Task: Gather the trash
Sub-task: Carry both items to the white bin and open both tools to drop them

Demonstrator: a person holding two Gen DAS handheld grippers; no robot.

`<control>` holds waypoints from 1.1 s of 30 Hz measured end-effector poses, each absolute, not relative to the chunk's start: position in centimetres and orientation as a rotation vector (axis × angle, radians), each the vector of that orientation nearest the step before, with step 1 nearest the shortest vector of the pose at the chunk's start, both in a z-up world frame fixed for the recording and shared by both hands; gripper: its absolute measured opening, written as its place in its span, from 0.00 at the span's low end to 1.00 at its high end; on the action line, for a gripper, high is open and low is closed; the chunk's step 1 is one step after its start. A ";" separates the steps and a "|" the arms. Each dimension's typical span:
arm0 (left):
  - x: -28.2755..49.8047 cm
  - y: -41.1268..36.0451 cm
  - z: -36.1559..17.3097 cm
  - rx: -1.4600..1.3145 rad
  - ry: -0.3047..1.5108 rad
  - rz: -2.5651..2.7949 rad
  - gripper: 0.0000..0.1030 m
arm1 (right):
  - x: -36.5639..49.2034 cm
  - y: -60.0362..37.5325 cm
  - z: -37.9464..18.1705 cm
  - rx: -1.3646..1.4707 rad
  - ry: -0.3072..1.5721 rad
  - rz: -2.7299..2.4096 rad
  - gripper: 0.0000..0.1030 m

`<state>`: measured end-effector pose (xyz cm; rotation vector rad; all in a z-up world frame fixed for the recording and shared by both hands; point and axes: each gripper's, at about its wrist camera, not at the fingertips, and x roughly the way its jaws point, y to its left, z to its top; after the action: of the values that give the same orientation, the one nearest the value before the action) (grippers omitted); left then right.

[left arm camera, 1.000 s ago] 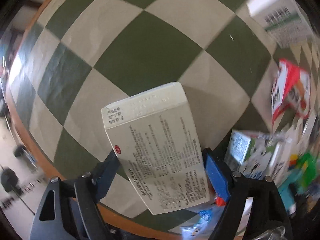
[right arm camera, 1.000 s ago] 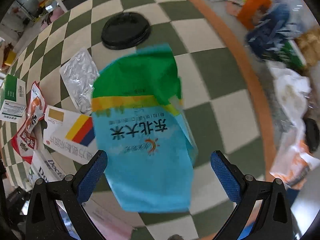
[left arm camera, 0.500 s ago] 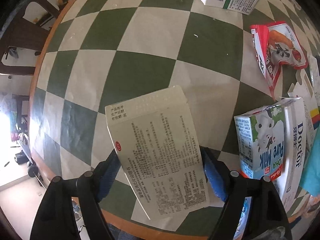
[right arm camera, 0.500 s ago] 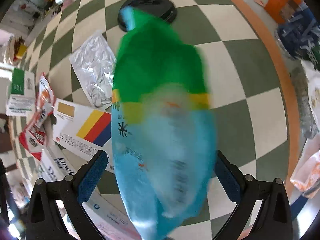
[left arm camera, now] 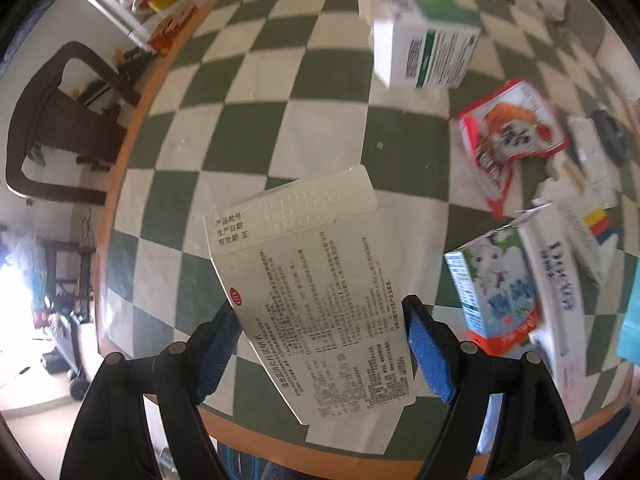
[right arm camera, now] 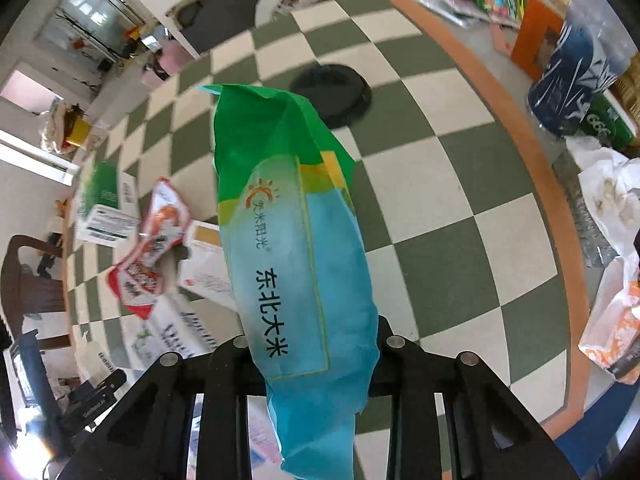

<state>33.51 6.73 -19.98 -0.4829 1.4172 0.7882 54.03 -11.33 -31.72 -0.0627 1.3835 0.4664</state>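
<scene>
In the left wrist view my left gripper (left arm camera: 320, 344) is shut on a white medicine box (left arm camera: 312, 280) printed with small text, held above the green-and-white checked tablecloth (left arm camera: 256, 136). Its blue pads (left arm camera: 428, 356) press both long sides of the box. In the right wrist view my right gripper (right arm camera: 312, 344) is shut on a green-and-blue plastic rice bag (right arm camera: 292, 248), which stands up out of the jaws, lifted off the cloth. The bag hides the pads.
On the cloth lie a green-and-white box (left arm camera: 424, 44), a red snack wrapper (left arm camera: 508, 136), a milk carton (left arm camera: 492, 292), a long white box (left arm camera: 560, 288) and a black lid (right arm camera: 336, 92). The orange table rim (right arm camera: 516, 120) borders floor clutter: bags and a dark wooden chair (left arm camera: 52, 120).
My right gripper closed on the rice bag and lifted it. My left gripper rose with the box and rolled, so more of the table shows.
</scene>
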 end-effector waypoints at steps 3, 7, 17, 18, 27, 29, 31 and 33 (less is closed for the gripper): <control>32.1 7.1 -16.2 -0.469 1.359 0.752 0.76 | 51.7 -12.0 -28.9 -0.047 1.352 0.496 0.29; 29.8 5.7 -11.7 -0.423 1.278 0.687 0.76 | 47.7 -12.8 -25.9 -0.024 1.315 0.524 0.29; 13.8 2.7 -15.9 -0.322 1.186 0.507 0.76 | 27.8 -14.4 -22.3 0.049 1.244 0.528 0.29; 12.1 2.5 -17.0 -0.322 1.195 0.494 0.76 | 25.1 -14.4 -22.6 0.059 1.252 0.520 0.29; 2.1 -0.3 -26.3 -0.428 1.378 0.392 0.76 | 9.0 -14.4 -31.2 0.017 1.499 0.491 0.29; 0.8 -0.1 -30.3 -0.486 1.434 0.385 0.76 | 7.4 -14.5 -34.3 0.003 1.559 0.481 0.29; 0.2 0.2 -34.3 -0.527 1.479 0.382 0.76 | 6.1 -14.5 -38.6 -0.014 1.627 0.472 0.29; 0.1 0.7 -39.0 -0.565 1.524 0.380 0.76 | 5.4 -14.4 -43.4 -0.010 1.693 0.466 0.29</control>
<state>0.09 0.73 -39.03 -0.5645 1.5244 0.3804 5.35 -14.41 -43.41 -0.0102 1.6933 0.4662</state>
